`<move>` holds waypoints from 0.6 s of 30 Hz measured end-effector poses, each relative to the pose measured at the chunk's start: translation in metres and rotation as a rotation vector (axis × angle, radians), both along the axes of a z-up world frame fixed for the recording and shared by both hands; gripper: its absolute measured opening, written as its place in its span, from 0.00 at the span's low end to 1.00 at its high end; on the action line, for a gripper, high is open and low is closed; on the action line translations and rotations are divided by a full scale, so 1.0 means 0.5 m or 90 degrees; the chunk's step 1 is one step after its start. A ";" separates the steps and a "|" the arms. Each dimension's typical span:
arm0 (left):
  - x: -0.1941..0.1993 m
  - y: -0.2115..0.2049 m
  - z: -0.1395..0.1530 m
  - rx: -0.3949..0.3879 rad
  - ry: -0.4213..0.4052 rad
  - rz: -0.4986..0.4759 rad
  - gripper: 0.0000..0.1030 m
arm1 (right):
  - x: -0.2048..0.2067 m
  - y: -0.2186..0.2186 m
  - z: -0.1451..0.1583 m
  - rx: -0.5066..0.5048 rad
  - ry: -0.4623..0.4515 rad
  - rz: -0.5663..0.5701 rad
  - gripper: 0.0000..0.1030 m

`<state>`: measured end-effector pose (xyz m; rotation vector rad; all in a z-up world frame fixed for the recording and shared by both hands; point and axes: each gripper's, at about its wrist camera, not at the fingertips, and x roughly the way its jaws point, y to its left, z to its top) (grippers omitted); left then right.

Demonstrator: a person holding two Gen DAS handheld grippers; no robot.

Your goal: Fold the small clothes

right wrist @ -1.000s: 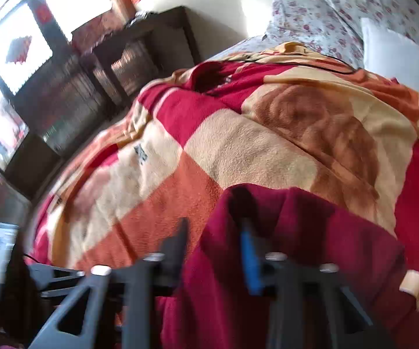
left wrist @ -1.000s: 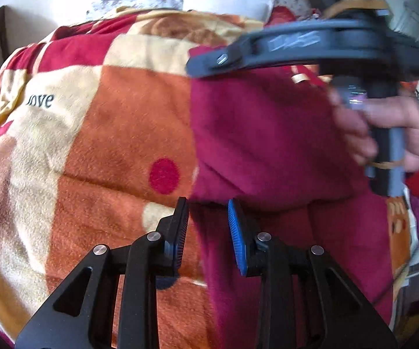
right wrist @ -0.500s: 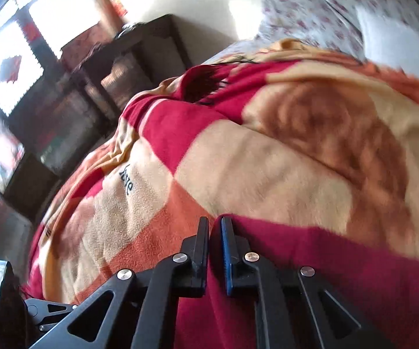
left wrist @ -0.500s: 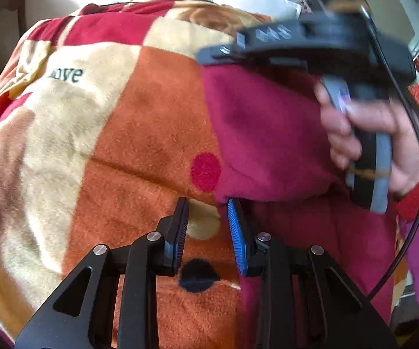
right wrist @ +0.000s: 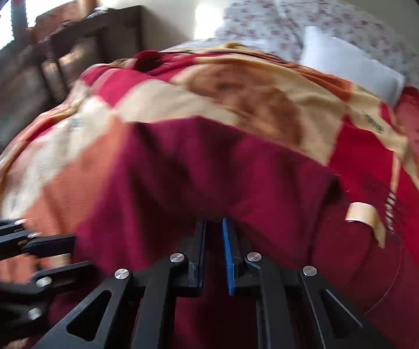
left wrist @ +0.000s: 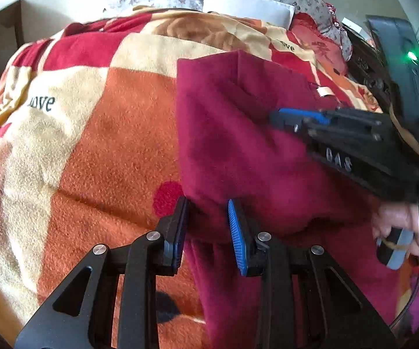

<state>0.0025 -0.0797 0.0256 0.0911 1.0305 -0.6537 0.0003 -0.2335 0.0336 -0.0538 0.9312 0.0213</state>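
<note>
The right gripper [right wrist: 213, 250], having just been closing, is now pinching the maroon garment [left wrist: 238, 151]; the left gripper [left wrist: 208, 232] is clamping its edge.

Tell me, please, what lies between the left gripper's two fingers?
A bunched fold of the maroon garment sits between the left gripper fingers, over the checked blanket; the left wrist view shows it.
</note>
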 end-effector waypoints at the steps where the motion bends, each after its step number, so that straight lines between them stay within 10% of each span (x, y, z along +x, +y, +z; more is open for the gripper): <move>1: -0.003 0.004 -0.002 0.002 0.000 0.000 0.28 | -0.004 -0.010 0.004 0.014 -0.009 -0.008 0.06; 18: -0.055 -0.049 0.036 0.023 -0.030 -0.023 0.27 | -0.279 -0.137 0.013 0.126 0.016 -0.119 0.15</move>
